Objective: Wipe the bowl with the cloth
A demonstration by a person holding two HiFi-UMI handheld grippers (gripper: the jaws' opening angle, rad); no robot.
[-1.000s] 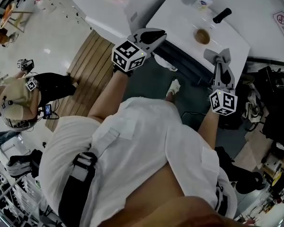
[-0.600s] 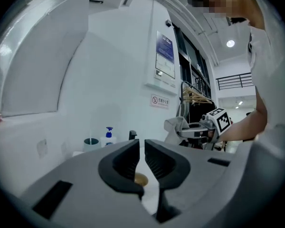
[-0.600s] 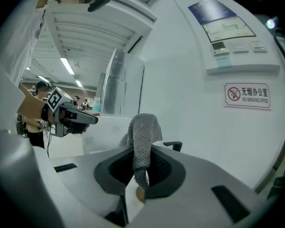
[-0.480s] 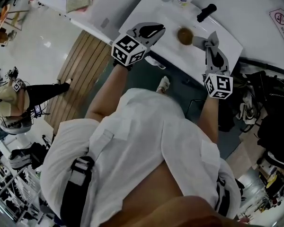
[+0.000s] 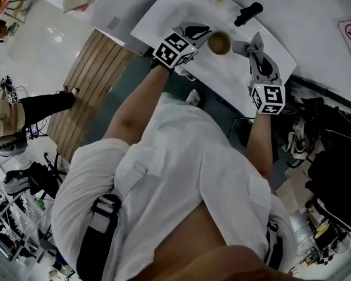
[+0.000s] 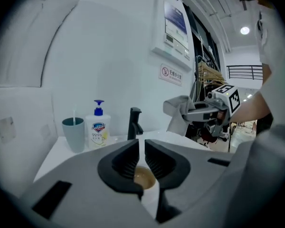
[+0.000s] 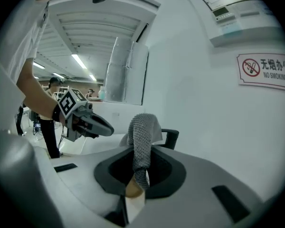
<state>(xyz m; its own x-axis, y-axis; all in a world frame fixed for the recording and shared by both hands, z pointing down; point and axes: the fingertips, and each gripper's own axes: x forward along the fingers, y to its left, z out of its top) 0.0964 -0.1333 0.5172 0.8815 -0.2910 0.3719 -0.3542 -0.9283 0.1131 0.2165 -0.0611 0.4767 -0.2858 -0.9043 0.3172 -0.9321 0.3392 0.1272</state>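
A small brown bowl [image 5: 219, 42] stands on the white sink counter [image 5: 164, 16]. My left gripper [image 5: 198, 33] is just left of the bowl. Its jaws stand almost together with nothing between them, and the bowl [image 6: 143, 177] shows right below them. My right gripper [image 5: 253, 47] is at the bowl's right, shut on a grey knitted cloth [image 5: 243, 47]. In the right gripper view the cloth [image 7: 142, 144] stands up out of the jaws and folds over, with the bowl [image 7: 133, 189] just beneath. The two grippers face each other across the bowl.
A black faucet [image 5: 248, 13] stands behind the bowl. A teal cup [image 6: 74, 134] and a soap pump bottle [image 6: 98, 129] stand at the counter's back left. A no-smoking sign [image 6: 171, 73] hangs on the wall. A person [image 5: 11, 122] stands on the floor at left.
Both grippers have moved forward over the counter and in toward the bowl. The left one has come up beside it, and the right one has carried the cloth to its other side.
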